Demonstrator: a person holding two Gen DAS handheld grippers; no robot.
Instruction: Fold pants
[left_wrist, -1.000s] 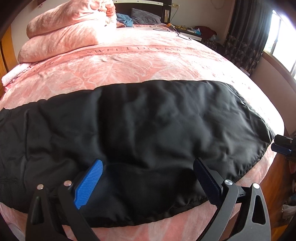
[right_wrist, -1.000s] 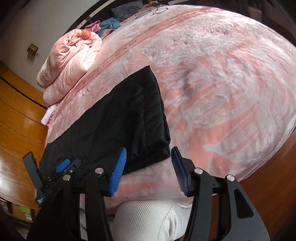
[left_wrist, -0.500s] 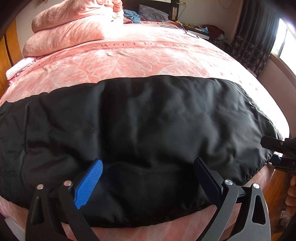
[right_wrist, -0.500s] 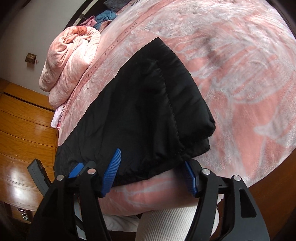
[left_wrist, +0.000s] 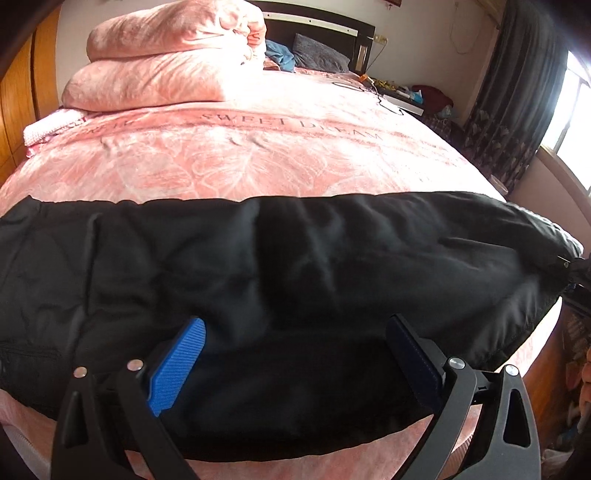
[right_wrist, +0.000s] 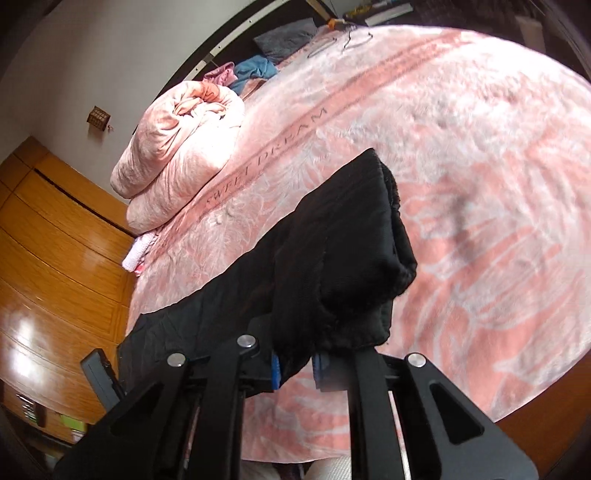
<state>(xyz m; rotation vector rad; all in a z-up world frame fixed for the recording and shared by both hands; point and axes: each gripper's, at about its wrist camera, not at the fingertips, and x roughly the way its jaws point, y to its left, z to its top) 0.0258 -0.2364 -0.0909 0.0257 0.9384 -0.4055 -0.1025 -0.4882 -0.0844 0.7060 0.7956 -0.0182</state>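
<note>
The pink bedspread (left_wrist: 258, 155) bears the printed words "SWEET DREAM"

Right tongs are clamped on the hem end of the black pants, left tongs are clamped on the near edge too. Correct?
Half right. The right tongs, which have just been closing, are shut on the black pants with fabric bunched between the pads, as the right wrist view shows. The left tongs are not clamped: the left wrist view shows them open, pads wide apart over the near edge.

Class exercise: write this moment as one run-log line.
stage: first grasp | right gripper: just closed, shut on pants end, lifted off bed | left gripper: open over near edge
</note>
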